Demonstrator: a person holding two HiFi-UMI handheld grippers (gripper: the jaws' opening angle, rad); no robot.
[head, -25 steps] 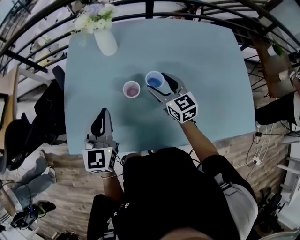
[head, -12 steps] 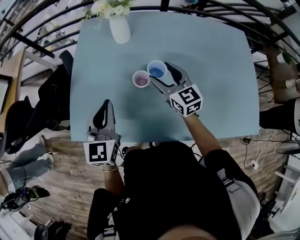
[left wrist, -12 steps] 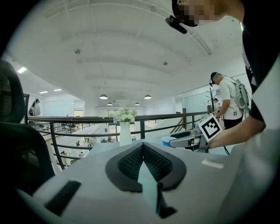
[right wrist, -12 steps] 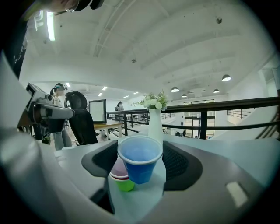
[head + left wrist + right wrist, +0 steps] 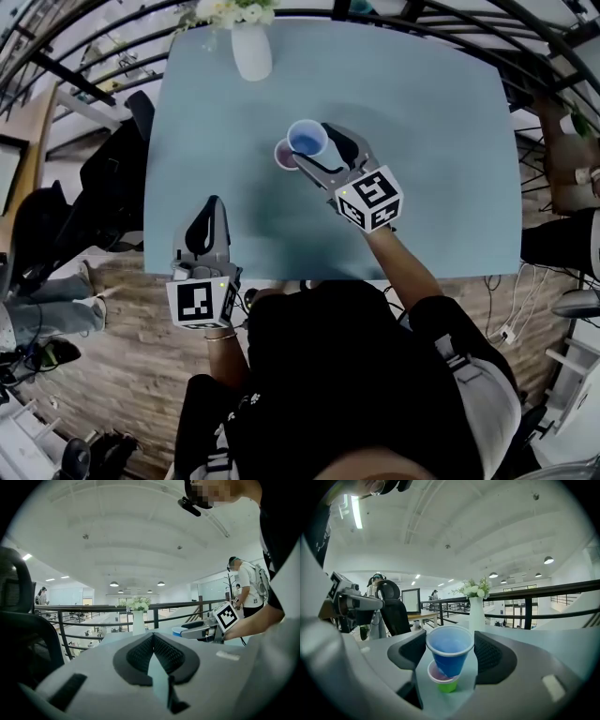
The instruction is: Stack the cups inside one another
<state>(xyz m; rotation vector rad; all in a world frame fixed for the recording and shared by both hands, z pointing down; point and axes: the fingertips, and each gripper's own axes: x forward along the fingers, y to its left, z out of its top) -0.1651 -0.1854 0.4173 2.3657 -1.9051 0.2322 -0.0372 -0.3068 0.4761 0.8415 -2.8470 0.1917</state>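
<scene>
My right gripper (image 5: 315,150) is shut on a blue cup (image 5: 307,139), holding it by the rim just above the table (image 5: 431,131). In the right gripper view the blue cup (image 5: 450,651) hangs between the jaws, slightly tilted. Its base is over the mouth of a smaller cup (image 5: 446,681) that is pink inside and green outside. From the head view only an edge of that pink cup (image 5: 282,157) shows, left of the blue one. My left gripper (image 5: 205,223) rests near the table's front edge, its jaws together and empty.
A white vase of flowers (image 5: 251,47) stands at the table's far edge, left of centre. A dark office chair (image 5: 112,187) sits off the table's left side. A railing runs behind the table, and other people are off to the right.
My right gripper has carried the blue cup up and to the left, from beside the pink cup to right over it. The left gripper stays near the front edge.
</scene>
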